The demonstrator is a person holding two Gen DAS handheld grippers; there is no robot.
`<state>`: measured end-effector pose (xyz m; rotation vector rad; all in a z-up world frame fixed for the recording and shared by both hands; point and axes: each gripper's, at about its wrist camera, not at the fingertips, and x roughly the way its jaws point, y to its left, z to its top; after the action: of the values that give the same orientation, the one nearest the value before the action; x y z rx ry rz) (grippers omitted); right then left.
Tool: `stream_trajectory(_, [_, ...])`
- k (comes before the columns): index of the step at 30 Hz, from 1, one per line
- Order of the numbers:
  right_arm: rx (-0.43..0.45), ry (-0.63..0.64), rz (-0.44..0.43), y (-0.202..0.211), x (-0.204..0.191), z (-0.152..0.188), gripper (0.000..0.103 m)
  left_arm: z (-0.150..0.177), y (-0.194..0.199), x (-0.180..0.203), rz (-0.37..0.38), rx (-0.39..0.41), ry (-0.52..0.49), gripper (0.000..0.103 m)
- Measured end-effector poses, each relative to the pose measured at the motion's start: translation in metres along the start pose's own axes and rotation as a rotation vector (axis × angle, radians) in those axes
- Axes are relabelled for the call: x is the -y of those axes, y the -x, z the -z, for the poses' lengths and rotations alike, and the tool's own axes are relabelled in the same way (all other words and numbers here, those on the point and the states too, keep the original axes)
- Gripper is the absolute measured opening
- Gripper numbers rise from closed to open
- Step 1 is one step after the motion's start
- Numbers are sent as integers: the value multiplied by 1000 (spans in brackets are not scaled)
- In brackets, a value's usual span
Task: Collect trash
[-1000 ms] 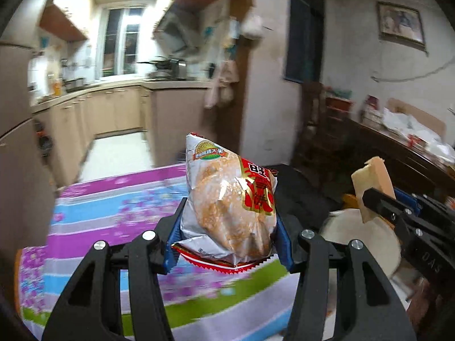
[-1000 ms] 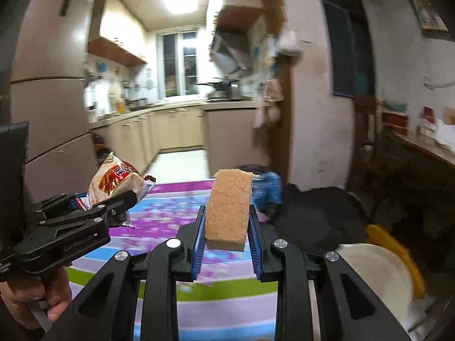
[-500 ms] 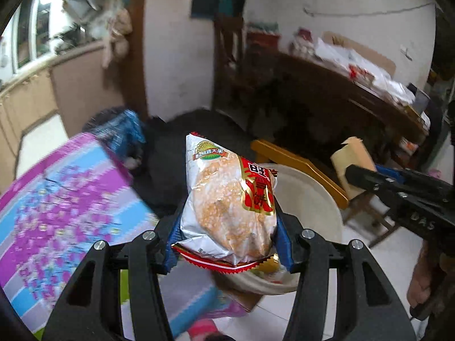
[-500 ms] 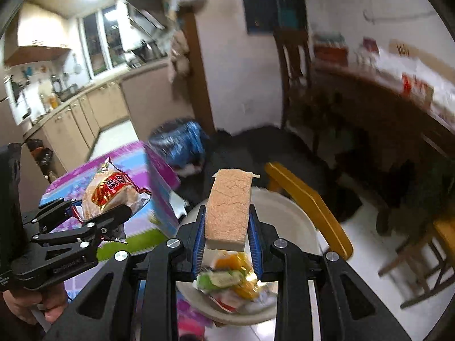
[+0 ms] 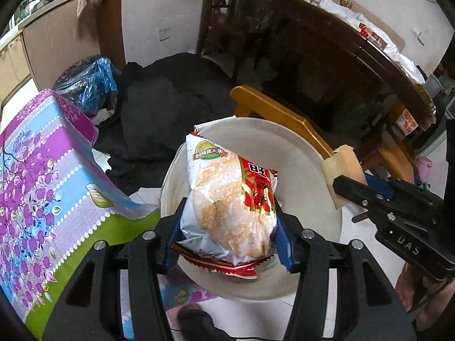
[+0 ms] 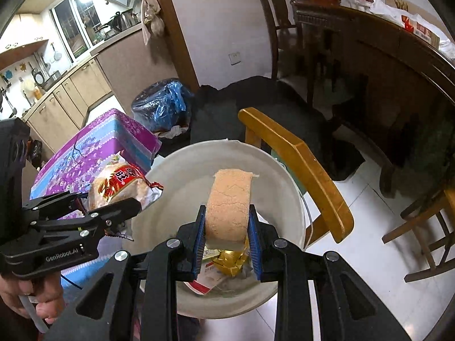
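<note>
Left gripper (image 5: 227,227) is clamping a snack bag (image 5: 230,201) between its blue pads, bag standing upright and poking above the fingers; it is hanging right over the white bin (image 5: 307,170). Right gripper (image 6: 226,233) is pinching a tan sponge block (image 6: 229,201) at a narrower gap, block upright, also sitting over the bin's mouth (image 6: 176,182). Bin is already holding wrappers (image 6: 227,258), a gold one and some white and red ones at the bottom. Bin is standing on the tiled floor, touching or just beside the wooden chair (image 6: 301,170) on one side and the table with the purple floral cloth (image 5: 42,187) on the other. A hand (image 6: 34,295) is gripping the left tool's handle in the right view. A second bin with a blue liner (image 6: 165,102) is sitting behind the table, near the wall.
</note>
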<state>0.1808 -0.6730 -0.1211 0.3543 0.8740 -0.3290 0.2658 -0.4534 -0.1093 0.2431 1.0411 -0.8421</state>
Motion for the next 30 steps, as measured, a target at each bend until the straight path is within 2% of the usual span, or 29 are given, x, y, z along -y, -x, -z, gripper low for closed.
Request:
stream_trajectory(9, [-1,-4,-11,2,-2,10,29,-5,-3,6,-7,7,-3,52])
stream_trajectory(12, [-3,-8,-10,0,-1,11,30,-6,-5,5,-13,13,-2,58])
stream_trajectory(14, [-2,-13,-11,0,1,12,37,-6,-4,5,-11,17,-7,68])
stream_trajectory(16, [3,-16,-11,0,2,13,39,-7,-4,5,-17,25,-9,72])
stream_trajectory(20, [15,-24,-10,4,3,13,44,-7,-3,6,-22,35,-11,73])
stream_trajectory(30, [67,-41,-25,20,7,21,45,-5,6,1,-55,64,-13,73])
